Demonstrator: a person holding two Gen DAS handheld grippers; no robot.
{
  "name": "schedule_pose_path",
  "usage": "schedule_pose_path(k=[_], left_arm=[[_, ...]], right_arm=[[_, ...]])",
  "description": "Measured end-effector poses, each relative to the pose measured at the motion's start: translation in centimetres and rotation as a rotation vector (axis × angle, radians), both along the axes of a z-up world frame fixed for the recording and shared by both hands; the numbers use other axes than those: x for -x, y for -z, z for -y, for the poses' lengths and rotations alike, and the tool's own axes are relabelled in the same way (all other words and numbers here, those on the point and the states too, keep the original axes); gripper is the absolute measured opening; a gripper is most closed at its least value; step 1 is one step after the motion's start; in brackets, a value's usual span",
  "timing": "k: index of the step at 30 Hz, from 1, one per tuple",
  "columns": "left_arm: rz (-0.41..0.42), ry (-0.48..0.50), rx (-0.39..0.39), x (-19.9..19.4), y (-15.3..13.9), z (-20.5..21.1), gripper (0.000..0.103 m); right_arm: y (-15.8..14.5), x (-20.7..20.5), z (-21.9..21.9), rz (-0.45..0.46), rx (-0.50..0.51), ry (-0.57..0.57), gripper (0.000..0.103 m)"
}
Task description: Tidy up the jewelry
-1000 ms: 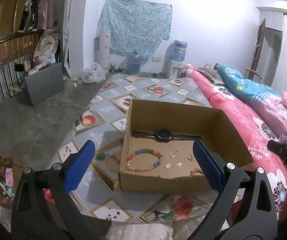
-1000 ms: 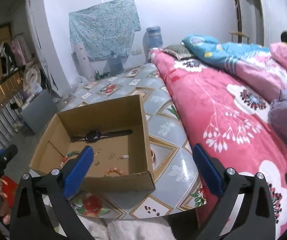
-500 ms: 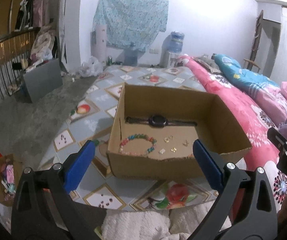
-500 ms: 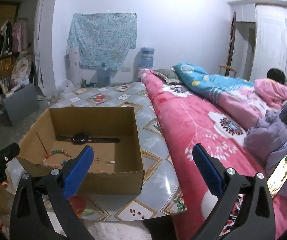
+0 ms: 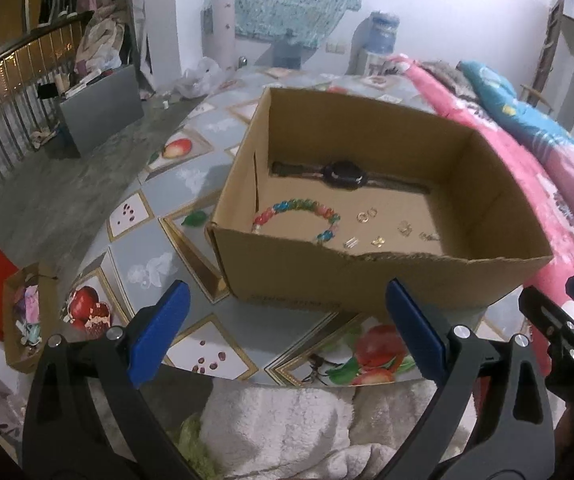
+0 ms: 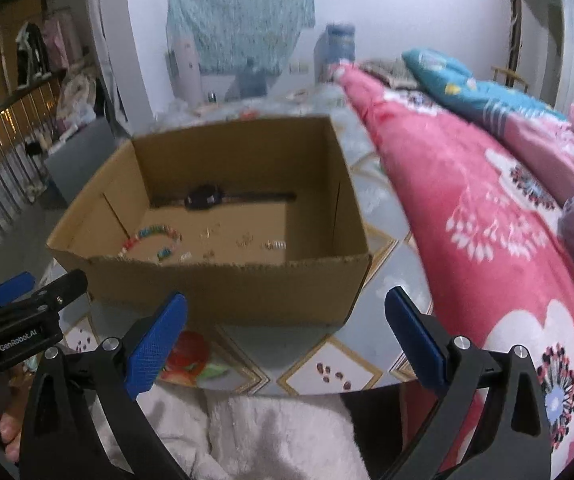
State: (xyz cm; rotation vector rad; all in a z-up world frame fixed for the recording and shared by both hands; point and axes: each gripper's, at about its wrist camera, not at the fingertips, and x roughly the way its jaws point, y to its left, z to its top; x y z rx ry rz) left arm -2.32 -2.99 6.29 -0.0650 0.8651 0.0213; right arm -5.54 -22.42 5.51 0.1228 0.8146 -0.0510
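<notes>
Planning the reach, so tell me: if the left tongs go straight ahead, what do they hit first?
Probably the near wall of the cardboard box, which stands directly ahead of the open left tongs; the jewelry lies behind it.

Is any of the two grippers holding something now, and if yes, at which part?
Nothing is held. The left hand-held gripper and the right hand-held gripper are both open and empty, in front of the brown cardboard box.
</notes>
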Motion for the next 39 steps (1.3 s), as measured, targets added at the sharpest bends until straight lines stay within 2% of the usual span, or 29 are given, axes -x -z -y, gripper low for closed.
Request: schedule_pose_path(k=[11, 19, 39], left_arm=[[-0.060, 0.003, -0.065, -1.2, 1.0, 1.2, 0.095], [-0.072, 0.037, -0.080, -1.6, 1.2, 1.9, 0.095], [-0.105, 0.043, -0.081, -1.9, 1.4, 2.0, 0.094]], right_arm=[[2.4, -2.7, 0.3, -0.142, -0.102, -0.036, 0.096], [2.4, -3.5, -0.7, -0.157, -0.087, -0.062, 0.096], [2.9, -4.0, -0.3, -0.184, -0.075, -0.052, 0.097]])
